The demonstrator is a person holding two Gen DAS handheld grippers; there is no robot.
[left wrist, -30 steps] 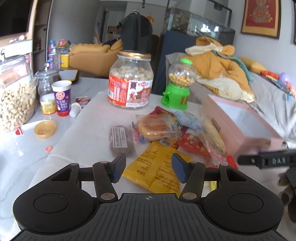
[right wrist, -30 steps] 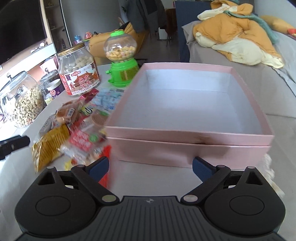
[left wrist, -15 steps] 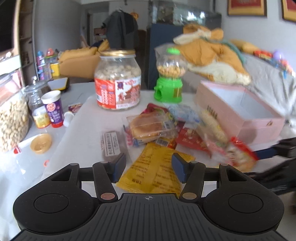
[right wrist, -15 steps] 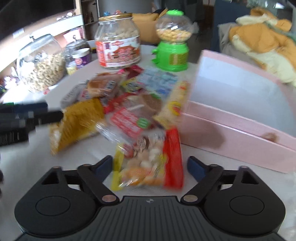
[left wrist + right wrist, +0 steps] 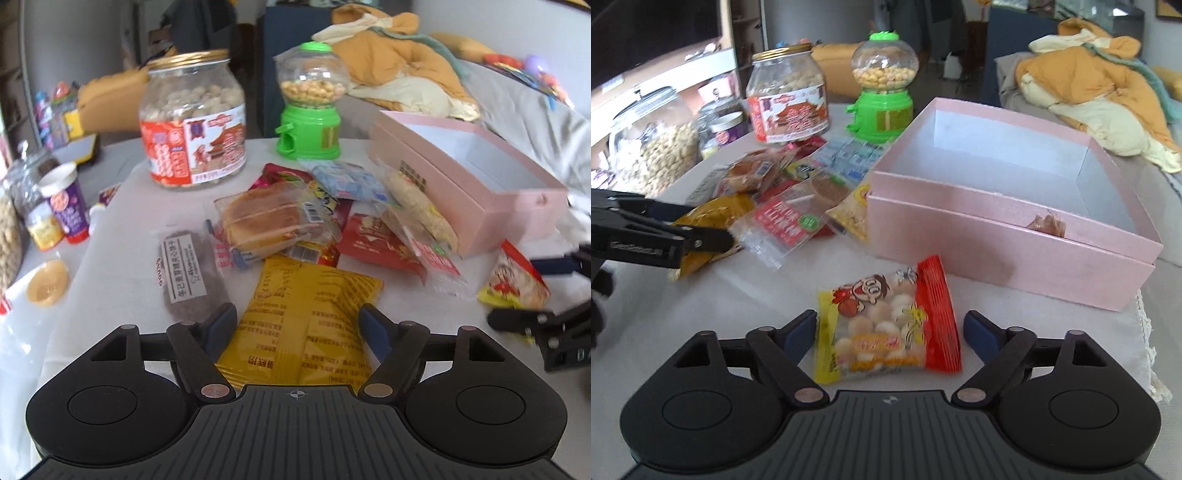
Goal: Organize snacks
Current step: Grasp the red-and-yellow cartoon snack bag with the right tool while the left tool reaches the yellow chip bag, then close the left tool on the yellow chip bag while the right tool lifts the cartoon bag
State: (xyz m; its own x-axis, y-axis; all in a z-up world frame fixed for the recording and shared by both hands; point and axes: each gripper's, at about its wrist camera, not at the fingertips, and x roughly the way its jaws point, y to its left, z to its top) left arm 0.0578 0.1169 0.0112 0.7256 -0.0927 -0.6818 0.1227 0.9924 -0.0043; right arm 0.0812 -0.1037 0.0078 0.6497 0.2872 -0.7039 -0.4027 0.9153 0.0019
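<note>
Both claws opening over yellow packet [image 5: 306, 314], puff bag [image 5: 886, 325]

A matt pink cardboard box [image 5: 1004, 236] with a pale paper lining sat on the surface [image 5: 713, 302], which was covered in off-white cloth. Glossy, crinkled plastic wrapped the yellow snack packet [image 5: 306, 325] and the red-and-yellow biscuit bag [image 5: 886, 325]. A clear plastic peanut jar [image 5: 194, 118] had a shiny gold metal lid. The candy dispenser [image 5: 310, 103] was smooth green plastic. Both grippers looked like matt black plastic.
</note>
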